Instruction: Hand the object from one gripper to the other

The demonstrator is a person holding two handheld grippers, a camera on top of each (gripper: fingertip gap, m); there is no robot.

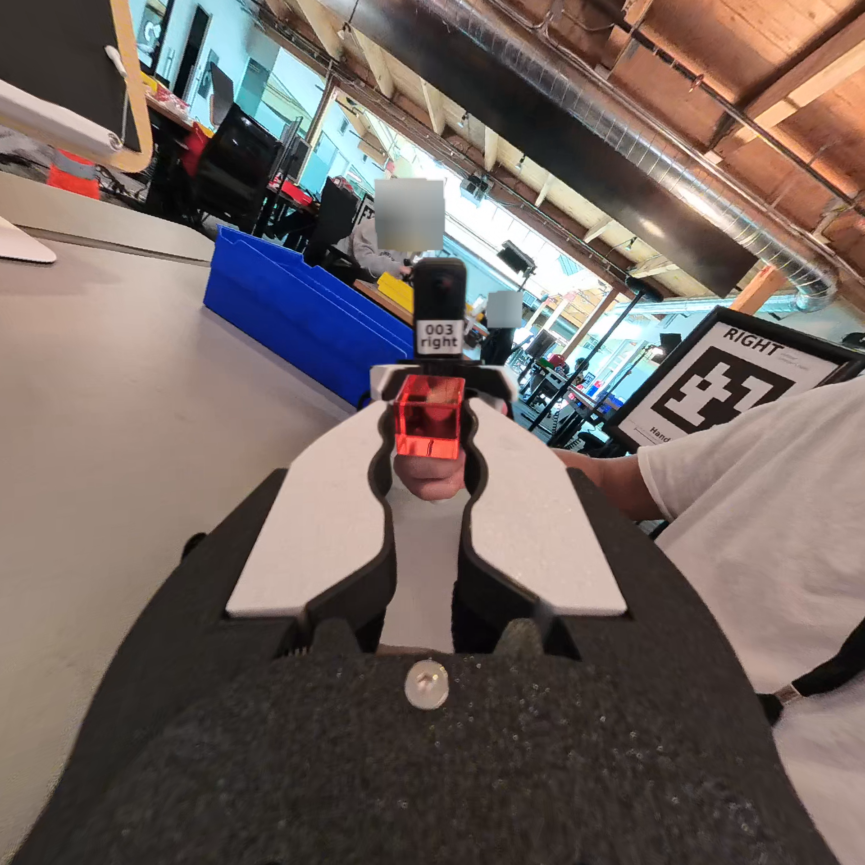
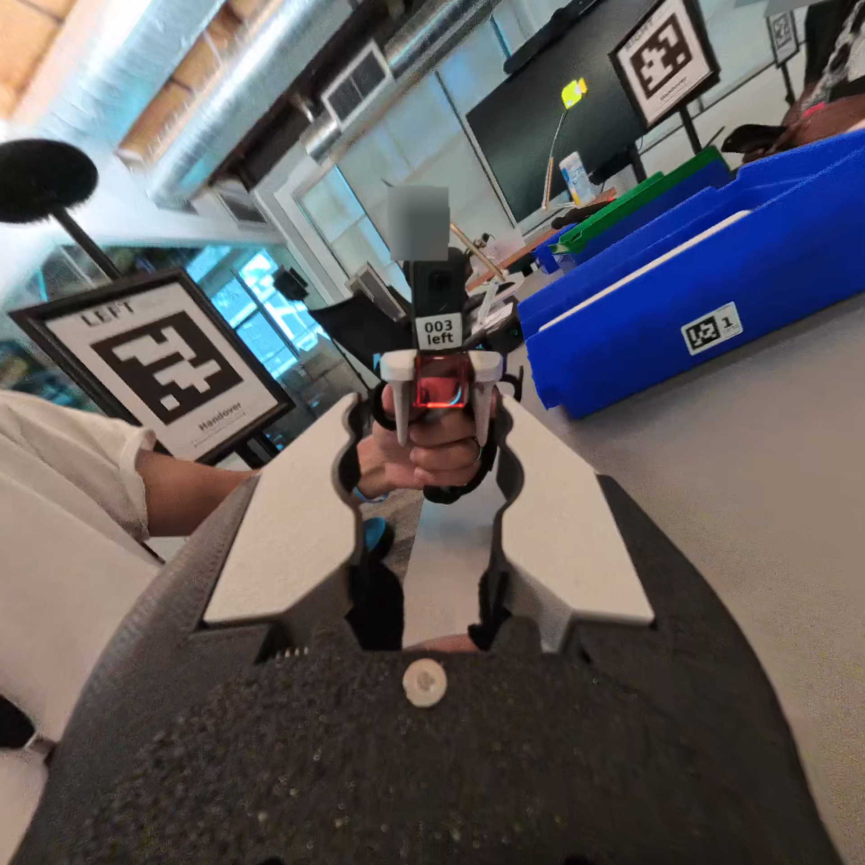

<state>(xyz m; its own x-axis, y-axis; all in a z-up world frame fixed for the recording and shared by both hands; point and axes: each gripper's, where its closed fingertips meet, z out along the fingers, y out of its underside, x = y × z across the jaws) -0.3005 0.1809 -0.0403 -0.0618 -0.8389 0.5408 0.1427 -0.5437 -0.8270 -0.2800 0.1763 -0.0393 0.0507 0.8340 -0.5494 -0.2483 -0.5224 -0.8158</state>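
Two pairs of tongs face each other nose to nose above the worktop point(image 1: 117, 421), and the handover is, by my reading, about half done. Your left tongs point(image 1: 427, 437) are clamped on the red cube point(image 1: 428, 412), which sits between their tips, clear of the worktop and held in the air. Your right tongs point(image 2: 428, 414) are spread wide, their gap lined up on the cube. From the right wrist view the cube lies just ahead of them, though I cannot tell whether their tips already reach past its sides. So the pick-up and the approach are done. What is left for you is to close the right tongs on the cube, let go with the left, and draw the two apart.

The cube itself is small, clear red plastic with sharp edges and glossy faces. You can see through it, and light glints off its lower face. It sits square in the grip, not tilted.

Beyond the tongs, a blue bin point(image 1: 299, 318) stands on the worktop, well apart from the cube.
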